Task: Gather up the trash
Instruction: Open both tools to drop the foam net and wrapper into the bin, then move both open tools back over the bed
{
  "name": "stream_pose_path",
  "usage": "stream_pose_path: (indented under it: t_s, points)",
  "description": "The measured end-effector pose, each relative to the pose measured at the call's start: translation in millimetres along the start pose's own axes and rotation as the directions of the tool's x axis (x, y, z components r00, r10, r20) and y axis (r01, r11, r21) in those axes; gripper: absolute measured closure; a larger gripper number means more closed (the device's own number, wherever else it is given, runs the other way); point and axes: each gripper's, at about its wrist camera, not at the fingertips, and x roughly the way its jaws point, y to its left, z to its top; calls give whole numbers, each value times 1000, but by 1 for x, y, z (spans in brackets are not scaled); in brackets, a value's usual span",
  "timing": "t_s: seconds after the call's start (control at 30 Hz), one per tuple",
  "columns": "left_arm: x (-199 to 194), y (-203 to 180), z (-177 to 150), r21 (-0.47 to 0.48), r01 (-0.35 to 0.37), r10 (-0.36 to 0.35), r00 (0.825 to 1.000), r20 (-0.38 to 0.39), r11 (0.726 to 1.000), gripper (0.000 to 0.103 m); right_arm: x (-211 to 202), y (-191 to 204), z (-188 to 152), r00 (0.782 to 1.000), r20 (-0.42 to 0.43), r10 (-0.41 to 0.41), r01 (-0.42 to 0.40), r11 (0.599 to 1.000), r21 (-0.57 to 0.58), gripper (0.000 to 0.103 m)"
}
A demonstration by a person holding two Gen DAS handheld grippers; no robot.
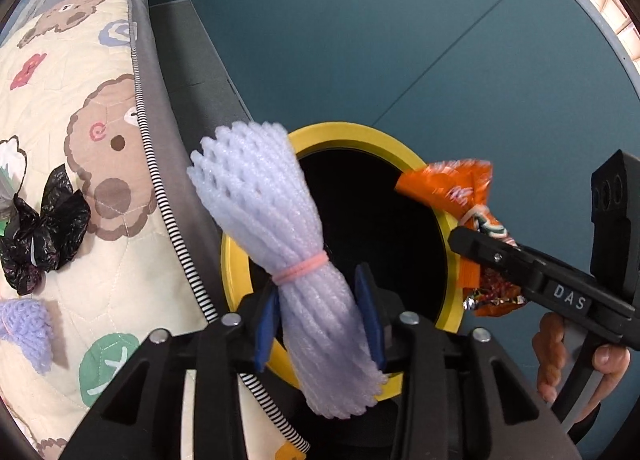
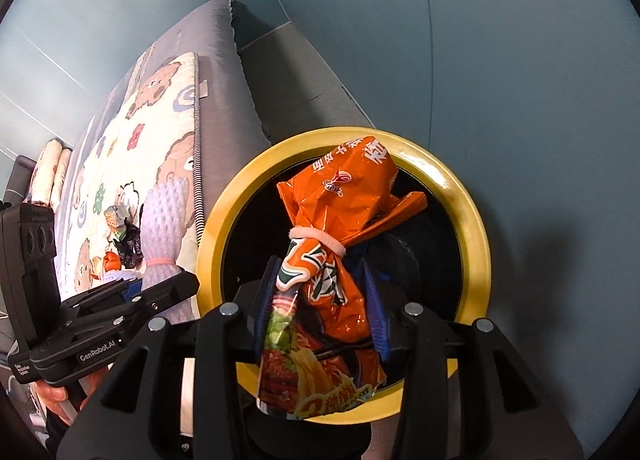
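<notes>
Foam net bundle (image 1: 296, 260) sits between left tool (image 1: 324, 316) pads, jaws slack, over yellow-rimmed bin (image 1: 404, 151); noodle wrapper (image 2: 336, 260) likewise loose in right tool (image 2: 324, 308) over same bin. Neither dropped yet, I judge. Left on bed quilt (image 1: 80, 99): black bag wad (image 1: 44, 232), purple foam piece (image 1: 28, 328), more.

**A:** How are your grippers standing?

**B:** Your left gripper (image 1: 320, 292) points steeply down, jaws partly apart. The foam bundle (image 1: 280, 227) stands between its blue pads (image 1: 370, 316): the left pad is right against it, and there's a sliver of gap at the right one.

**A:** And the other?

**B:** Your right gripper (image 2: 320, 284) is tilted down the same way, jaws partly apart around the orange packet (image 2: 340, 199), with no firm squeeze showing.

**A:** Hands?

**B:** Your right hand (image 1: 576, 360) is wrapped round its handle with the fingers curled. Your left hand (image 2: 60, 396) shows only as fingers low on its grip. The two grippers are near each other, side by side.
</notes>
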Motion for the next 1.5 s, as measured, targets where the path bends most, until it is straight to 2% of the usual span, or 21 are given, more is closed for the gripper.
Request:
stream_pose_path:
  t_s: [0.1,0.33,0.4,0.77,1.17,1.5]
  points:
    - [-2,0,-1,-8,7,-7,1000,7,1000,54,-2,1,1,1000,13,-3,3,1000,9,50]
    - [-20,14,-4,-24,-2,3,999,38,1000,29,-13,-1,-3,999,34,-23,22,1000,22,49]
    - [-24,17,-5,-33,-7,8,999,43,999,25,-15,1,-4,999,37,-23,22,999,24,49]
    - [-51,61,-18,-71,-45,49,997,66,996,20,-19,31,-17,1000,16,-15,16,999,-38,42]
    - [-105,124,-55,-167,-101,119,988,103,981,19,-6,108,-34,999,-26,22,-27,985,-173,39]
    - [-139,186,-86,-259,-165,201,972,118,952,18,11,173,-50,997,-67,48,-65,960,-273,39]
